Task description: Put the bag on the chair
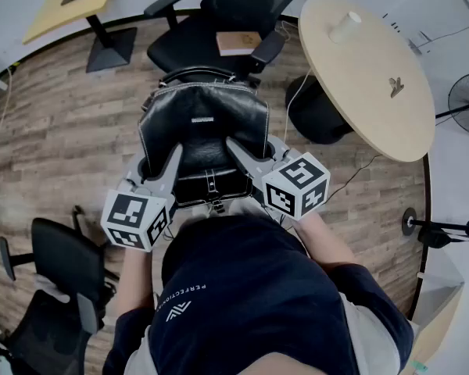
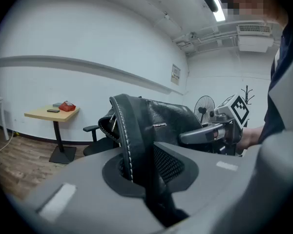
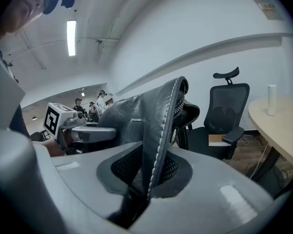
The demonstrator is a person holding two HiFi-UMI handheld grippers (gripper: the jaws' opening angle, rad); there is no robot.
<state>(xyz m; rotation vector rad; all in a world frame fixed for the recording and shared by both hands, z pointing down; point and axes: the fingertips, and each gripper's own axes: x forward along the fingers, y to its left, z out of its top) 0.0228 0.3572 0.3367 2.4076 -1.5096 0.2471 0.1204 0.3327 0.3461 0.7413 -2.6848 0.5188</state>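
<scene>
A black leather bag [image 1: 205,135] with white stitching hangs in the air in front of me, held by its two sides. My left gripper [image 1: 166,162] is shut on the bag's left edge, and its jaws pinch the stitched seam [image 2: 129,150] in the left gripper view. My right gripper [image 1: 241,151] is shut on the right edge, with the seam [image 3: 158,145] between its jaws. A black office chair [image 1: 189,41] stands just beyond the bag, and a brown book [image 1: 238,43] lies on its seat. The right gripper view shows the same chair [image 3: 228,108] behind the bag [image 3: 129,118].
A round beige table [image 1: 375,84] with a white cup [image 1: 345,26] stands at the right, close to the chair. Another black chair [image 1: 59,276] is at my lower left. A small side table [image 1: 66,2] stands far left, a fan [image 1: 467,104] at the right edge.
</scene>
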